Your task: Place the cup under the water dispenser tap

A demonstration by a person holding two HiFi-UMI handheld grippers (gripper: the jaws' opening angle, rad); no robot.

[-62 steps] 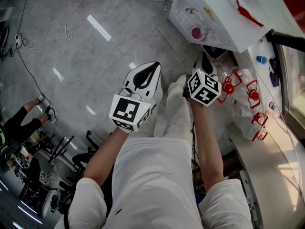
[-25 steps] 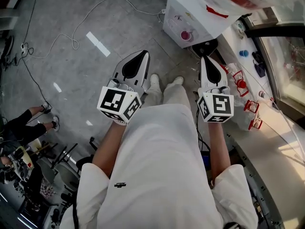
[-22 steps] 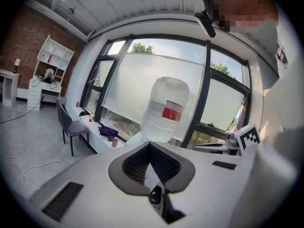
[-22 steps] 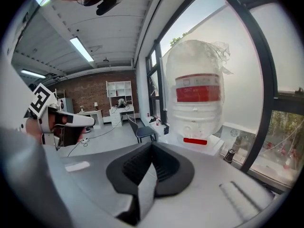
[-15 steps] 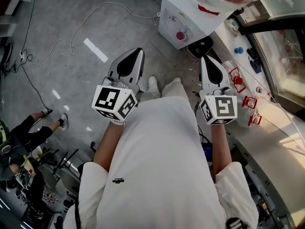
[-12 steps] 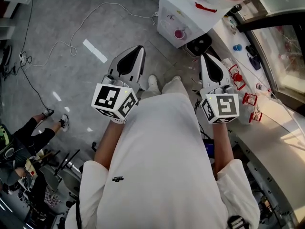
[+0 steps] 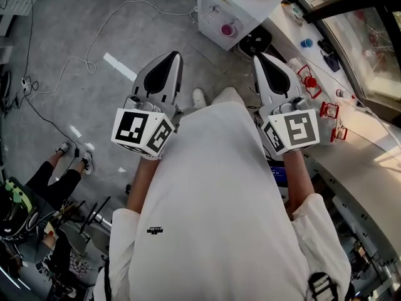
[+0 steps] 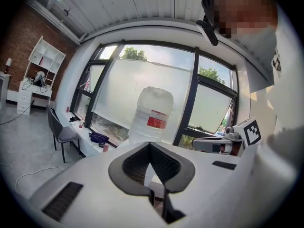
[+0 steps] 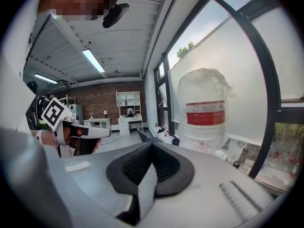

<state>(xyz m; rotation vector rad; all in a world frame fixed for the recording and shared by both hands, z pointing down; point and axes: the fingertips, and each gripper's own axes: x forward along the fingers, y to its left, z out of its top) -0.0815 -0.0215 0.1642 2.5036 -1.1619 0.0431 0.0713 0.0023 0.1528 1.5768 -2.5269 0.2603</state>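
Left gripper (image 7: 175,56) and right gripper (image 7: 259,59): jaws together, nothing held. Small pink cup (image 7: 227,29) sat at the front of the white box-shaped water dispenser (image 7: 213,2), far ahead. Bare grey floor (image 7: 125,17) lay open on the left. A pale counter (image 7: 363,140) edged the right.

I see a shiny grey floor (image 7: 56,17) with a white cable (image 7: 100,30) on it. Big windows (image 8: 118,84) with dark frames let daylight in. Far back is a brick wall (image 9: 95,100) with white shelves (image 9: 127,98). A long ceiling light (image 9: 93,61) glows.
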